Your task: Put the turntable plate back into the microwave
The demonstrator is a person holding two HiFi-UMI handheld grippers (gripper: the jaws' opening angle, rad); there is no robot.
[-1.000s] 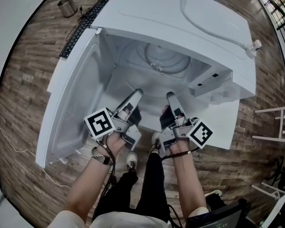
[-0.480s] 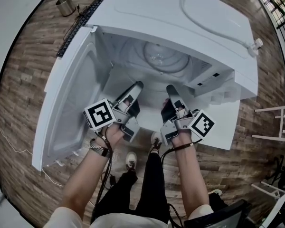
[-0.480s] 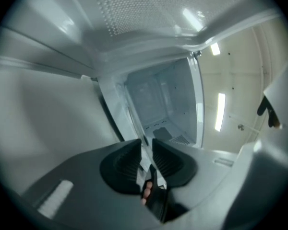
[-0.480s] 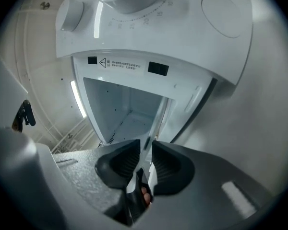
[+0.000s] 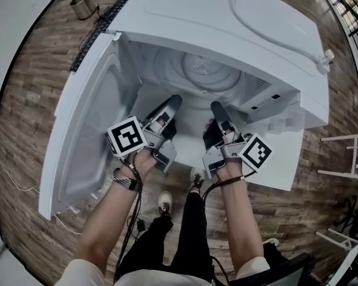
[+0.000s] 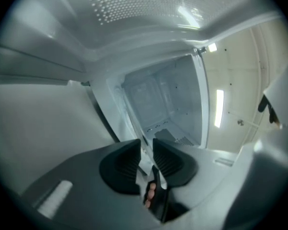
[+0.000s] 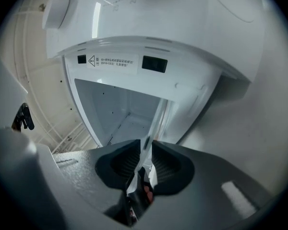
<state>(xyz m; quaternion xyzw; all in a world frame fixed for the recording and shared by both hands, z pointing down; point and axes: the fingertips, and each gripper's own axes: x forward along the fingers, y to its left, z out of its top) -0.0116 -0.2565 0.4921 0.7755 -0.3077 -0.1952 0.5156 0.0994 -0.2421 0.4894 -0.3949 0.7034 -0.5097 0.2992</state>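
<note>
The clear glass turntable plate (image 5: 206, 70) lies low inside the open white microwave (image 5: 227, 16), showing as faint rings on the cavity floor. Both grippers reach level into the opening at the plate's near rim. My left gripper (image 5: 172, 103) has just been opening its jaws. In the left gripper view (image 6: 145, 152) the thin, pale rim stands edge-on between pads that sit slightly off it. My right gripper (image 5: 216, 109) stays shut on the rim, which runs edge-on between its pads in the right gripper view (image 7: 144, 159).
The microwave door (image 5: 89, 118) hangs wide open at the left. A power cord (image 5: 256, 22) lies across the microwave's top. A black keyboard (image 5: 101, 28) and a metal cup (image 5: 82, 6) sit on the wooden floor behind. The person's shoe (image 5: 165, 201) is just below the opening.
Both grippers have edged a little deeper toward the cavity with the plate's rim. The left gripper has rolled slightly.
</note>
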